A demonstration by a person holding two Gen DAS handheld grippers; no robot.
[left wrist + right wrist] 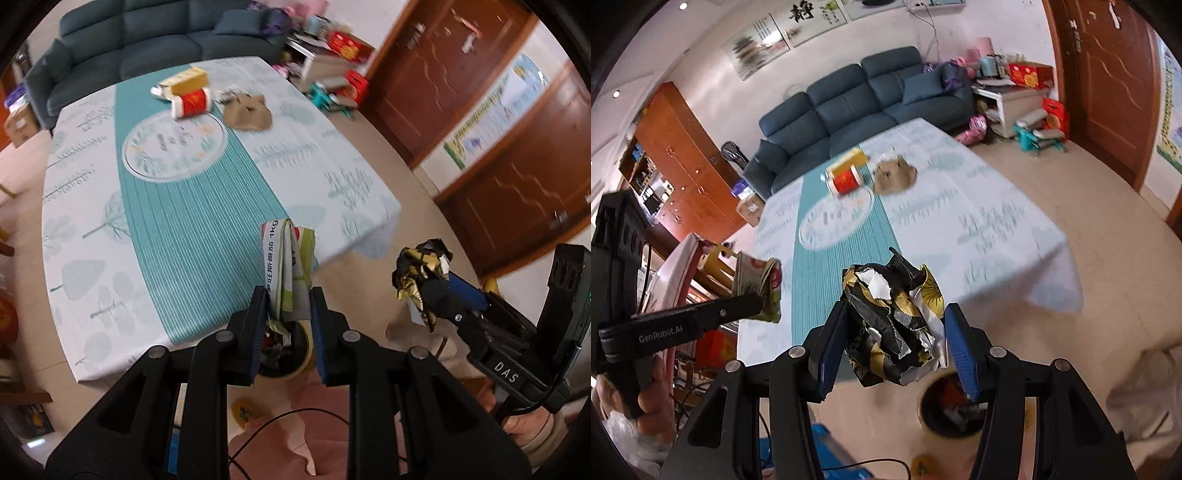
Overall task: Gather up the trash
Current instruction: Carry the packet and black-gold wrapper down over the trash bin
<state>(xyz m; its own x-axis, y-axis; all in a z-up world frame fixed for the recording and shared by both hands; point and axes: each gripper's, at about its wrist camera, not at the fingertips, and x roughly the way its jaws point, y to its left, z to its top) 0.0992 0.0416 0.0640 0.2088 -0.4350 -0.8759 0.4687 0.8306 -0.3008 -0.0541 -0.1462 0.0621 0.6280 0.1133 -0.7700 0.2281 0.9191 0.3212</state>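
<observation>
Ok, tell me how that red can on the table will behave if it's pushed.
The red can lies on its side, so it would probably roll. It looks small and likely light. Its smooth wall may slip between tongs.

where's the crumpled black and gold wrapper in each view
Left wrist view: the crumpled black and gold wrapper is at lower right, off the table's corner, clamped in the right gripper.
Right wrist view: the wrapper is at bottom centre, between the near fingers.
Shared landmark: the red can lying on the table, before the blue sofa.
</observation>
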